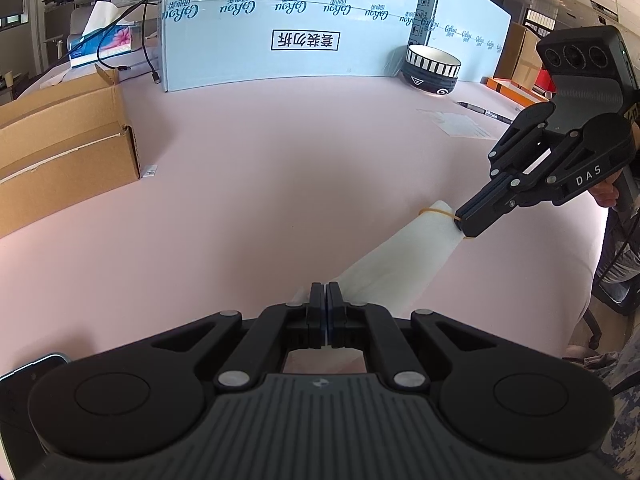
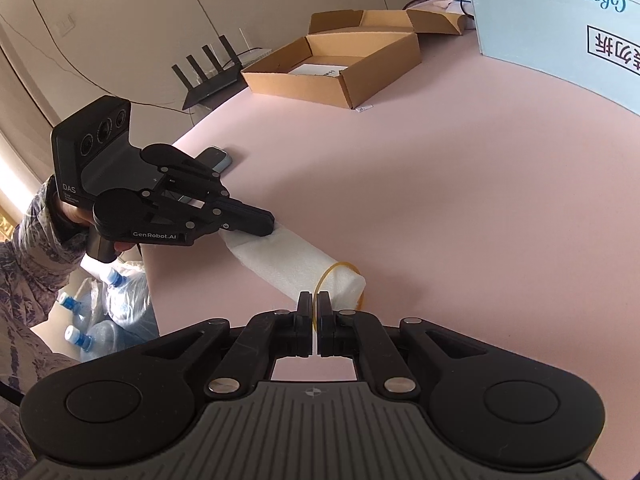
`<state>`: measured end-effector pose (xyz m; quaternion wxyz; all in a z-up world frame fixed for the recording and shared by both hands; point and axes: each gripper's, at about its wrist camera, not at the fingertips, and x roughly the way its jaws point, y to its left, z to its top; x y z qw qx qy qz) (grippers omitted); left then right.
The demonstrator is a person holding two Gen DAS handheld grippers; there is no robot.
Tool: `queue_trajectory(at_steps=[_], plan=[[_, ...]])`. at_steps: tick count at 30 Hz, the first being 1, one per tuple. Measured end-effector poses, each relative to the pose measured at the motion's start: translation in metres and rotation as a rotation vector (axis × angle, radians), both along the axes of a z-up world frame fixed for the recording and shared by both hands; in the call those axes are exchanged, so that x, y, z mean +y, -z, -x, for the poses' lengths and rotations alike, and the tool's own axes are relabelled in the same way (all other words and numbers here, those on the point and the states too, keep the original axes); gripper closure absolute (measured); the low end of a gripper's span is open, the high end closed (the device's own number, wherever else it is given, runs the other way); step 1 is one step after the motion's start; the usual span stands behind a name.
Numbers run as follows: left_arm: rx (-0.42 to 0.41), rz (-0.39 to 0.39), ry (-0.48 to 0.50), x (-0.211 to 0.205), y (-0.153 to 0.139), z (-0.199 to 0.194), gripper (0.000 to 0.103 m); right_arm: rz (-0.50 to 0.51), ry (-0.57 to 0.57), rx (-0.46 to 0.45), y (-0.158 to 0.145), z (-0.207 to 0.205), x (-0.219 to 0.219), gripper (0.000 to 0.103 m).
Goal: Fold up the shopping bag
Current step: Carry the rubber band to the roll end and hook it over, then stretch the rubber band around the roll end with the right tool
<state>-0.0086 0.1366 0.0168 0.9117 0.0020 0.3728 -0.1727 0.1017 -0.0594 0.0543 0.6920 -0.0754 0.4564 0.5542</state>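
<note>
So the shopping bag (image 2: 296, 260) is already rolled into a tight white tube lying on the pink desk (image 2: 460, 208), close to the near edge, and the step looks like getting the yellow rubber band (image 2: 338, 280) over one end to keep it bundled.

My take on doing this bit well: keep the anchored end pinned so the roll can't unwind, and pull the band open across the tube end rather than along it, otherwise it'll just drag the roll sideways. The band looks like it's only around the very tip, so I'd walk it further toward the middle before letting go. At the tip it could snap straight back off. The bag looks soft and springy, so easy does it with the tension.

Left hand-held gripper (image 1: 325, 286): clamped down on the other end of the roll, jaws pressed together with a bit of white material poking out beside the fingers. From the right wrist view you can see it biting the end nearest the desk edge.

Right hand-held gripper (image 2: 316, 298): jaws nearly together with the rubber band pinched between them. In the left wrist view its tip sits right at the banded end of the tube, touching it. I can't tell whether any bag material is caught in there too.

Open cardboard box (image 2: 336, 68) and striped bowl (image 1: 432, 70) sit well apart from all this, no obstacle.
</note>
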Motion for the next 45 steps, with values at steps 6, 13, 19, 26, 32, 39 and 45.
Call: queue_trajectory(at_steps=[6, 13, 19, 26, 32, 39, 45], plan=[[0.000, 0.001, -0.002, 0.000, 0.000, 0.000, 0.102, -0.029, 0.009, 0.031, 0.009, 0.003, 0.002, 0.101], [-0.010, -0.003, -0.001, 0.000, 0.000, 0.002, 0.102, -0.072, 0.005, 0.043, 0.011, -0.001, 0.016, 0.101], [-0.012, 0.012, 0.000, 0.002, 0.000, 0.002, 0.102, -0.070, -0.014, 0.009, 0.008, -0.003, 0.030, 0.096], [-0.017, 0.040, 0.002, 0.007, 0.001, 0.002, 0.102, -0.062, -0.045, -0.051, -0.002, 0.004, 0.021, 0.074], [-0.011, 0.046, 0.001, 0.008, 0.001, 0.001, 0.102, -0.027, -0.066, -0.238, -0.029, 0.019, -0.001, 0.074], [-0.013, 0.037, -0.006, 0.006, 0.001, 0.003, 0.102, 0.020, -0.076, -0.312, -0.018, 0.014, -0.009, 0.074], [-0.010, 0.042, -0.015, 0.006, 0.001, 0.002, 0.102, 0.017, -0.139, -0.309, -0.004, 0.013, 0.005, 0.074]])
